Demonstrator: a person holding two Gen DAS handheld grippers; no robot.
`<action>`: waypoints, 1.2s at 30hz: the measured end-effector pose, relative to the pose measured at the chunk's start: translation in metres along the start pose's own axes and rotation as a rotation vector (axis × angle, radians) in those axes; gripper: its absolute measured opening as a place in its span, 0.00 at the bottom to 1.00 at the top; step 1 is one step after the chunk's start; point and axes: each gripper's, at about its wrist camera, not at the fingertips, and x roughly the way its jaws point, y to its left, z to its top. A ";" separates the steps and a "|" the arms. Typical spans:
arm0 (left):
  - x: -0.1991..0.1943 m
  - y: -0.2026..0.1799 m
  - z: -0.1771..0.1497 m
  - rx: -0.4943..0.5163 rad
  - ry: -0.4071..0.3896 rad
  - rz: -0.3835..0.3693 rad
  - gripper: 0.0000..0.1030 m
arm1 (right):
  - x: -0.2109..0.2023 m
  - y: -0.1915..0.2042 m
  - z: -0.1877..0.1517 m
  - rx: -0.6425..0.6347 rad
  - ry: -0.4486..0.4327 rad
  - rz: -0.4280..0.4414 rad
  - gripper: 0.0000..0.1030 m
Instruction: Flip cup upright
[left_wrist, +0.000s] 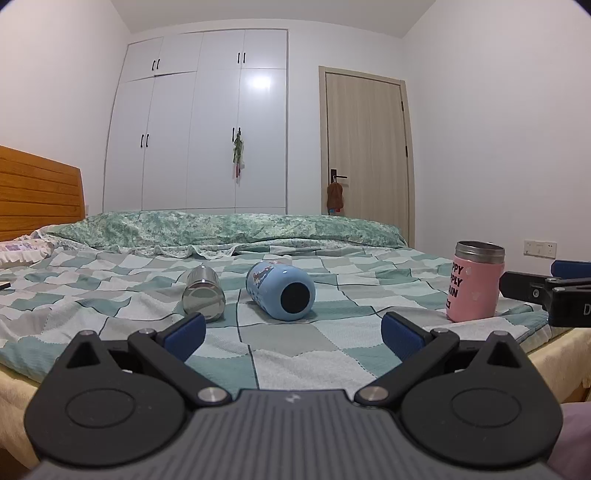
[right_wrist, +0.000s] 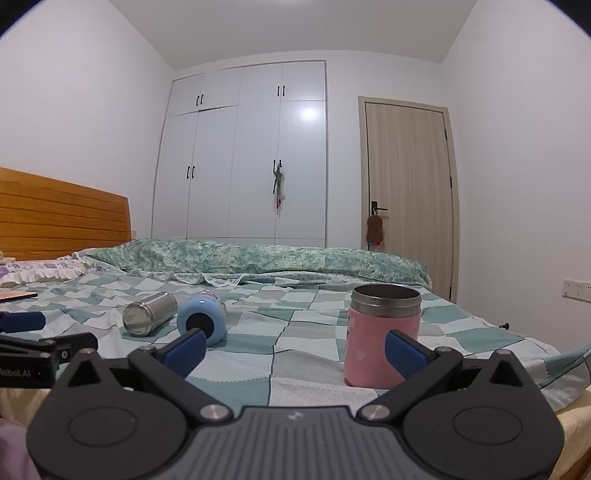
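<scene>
A light blue cup (left_wrist: 280, 293) lies on its side on the checked bedspread, its dark base toward me; it also shows in the right wrist view (right_wrist: 201, 321). A steel cup (left_wrist: 204, 297) lies on its side just left of it, seen too in the right wrist view (right_wrist: 149, 314). A pink cup (left_wrist: 476, 282) with a steel rim stands upright at the right, close in the right wrist view (right_wrist: 382, 339). My left gripper (left_wrist: 293, 338) is open and empty, short of the blue cup. My right gripper (right_wrist: 295, 350) is open and empty, its right pad beside the pink cup.
The bed (left_wrist: 332, 354) has a folded green quilt (left_wrist: 229, 229) along the far side and a wooden headboard (left_wrist: 37, 192) at the left. White wardrobes (left_wrist: 199, 129) and a door (left_wrist: 365, 147) stand behind. The bed edge runs just below the grippers.
</scene>
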 end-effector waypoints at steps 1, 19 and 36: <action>-0.001 0.000 0.000 0.001 -0.002 0.000 1.00 | 0.000 0.000 0.000 0.000 0.000 -0.001 1.00; -0.002 0.000 0.000 -0.003 -0.006 -0.007 1.00 | 0.000 -0.001 0.000 -0.001 -0.001 -0.001 1.00; -0.003 -0.001 0.001 -0.011 -0.018 -0.004 1.00 | 0.000 -0.002 0.001 -0.006 -0.003 -0.002 1.00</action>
